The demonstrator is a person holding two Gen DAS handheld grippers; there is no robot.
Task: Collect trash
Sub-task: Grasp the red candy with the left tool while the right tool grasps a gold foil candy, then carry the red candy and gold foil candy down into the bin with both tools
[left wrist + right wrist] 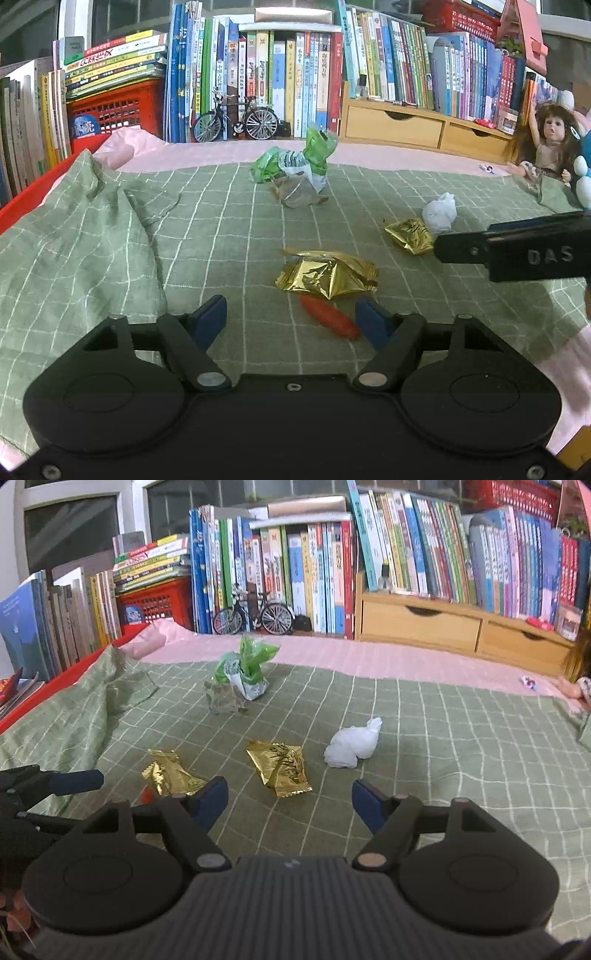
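Litter lies on a green checked cloth (229, 229). My left gripper (291, 317) is open, its blue pads either side of a red wrapper (328, 320); a gold foil wrapper (327, 275) lies just beyond. A second gold wrapper (410, 234), a white crumpled tissue (439, 212) and a crushed green-labelled bottle (295, 171) lie farther off. My right gripper (290, 799) is open too, just short of a gold wrapper (279, 762), with the tissue (352, 744) ahead right, another gold wrapper (170, 773) to the left and the bottle (240, 675) farther back. Its black body (517, 251) enters from the right.
Books (295, 70) line the back, with a model bicycle (236, 118), a red crate (118, 107) and wooden drawers (406, 122). A doll (546, 144) sits at the right. The cloth bunches up at the left (85, 192) beside a red edge (33, 192).
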